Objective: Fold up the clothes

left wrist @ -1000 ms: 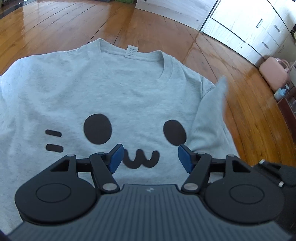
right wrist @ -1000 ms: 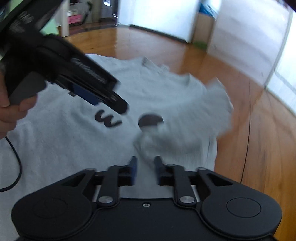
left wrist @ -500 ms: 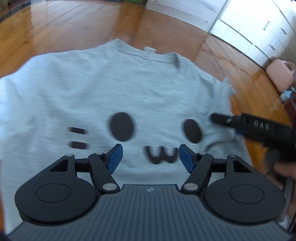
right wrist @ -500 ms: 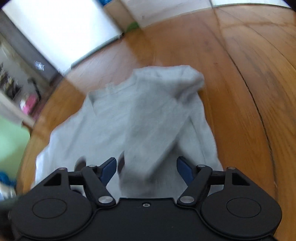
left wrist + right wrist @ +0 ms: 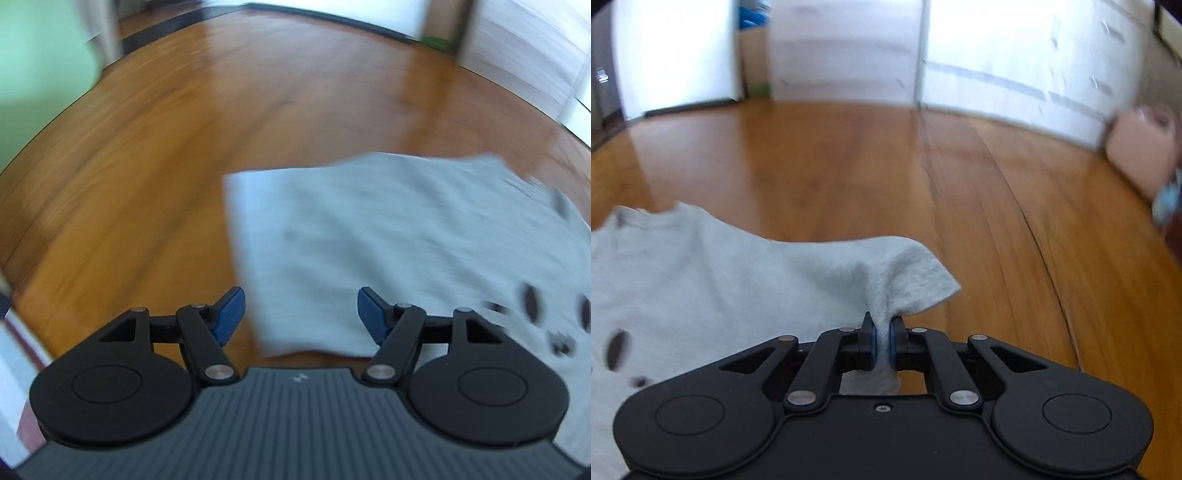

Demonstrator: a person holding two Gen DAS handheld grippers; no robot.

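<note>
A light grey T-shirt (image 5: pixel 388 240) with a dark cartoon face print lies flat on the wooden floor. In the left wrist view its left sleeve (image 5: pixel 295 251) stretches out ahead, and my left gripper (image 5: pixel 299 314) hangs open just over the sleeve's near edge, nothing between its blue pads. The picture is blurred by motion. In the right wrist view my right gripper (image 5: pixel 881 341) is shut on a pinch of the other sleeve (image 5: pixel 908 273), which bunches up and stands lifted above the floor. The shirt body (image 5: pixel 683 280) spreads to the left.
Wooden floor (image 5: pixel 886 166) runs all around the shirt. White cabinets (image 5: pixel 1034 66) line the far wall. A pink bag (image 5: pixel 1137 147) and a small blue object (image 5: pixel 1167 199) sit at the right edge. A green surface (image 5: pixel 33 92) shows at the far left.
My right gripper has closed on the right sleeve and lifted it. My left gripper has swung left from the face print to the left sleeve, still open.
</note>
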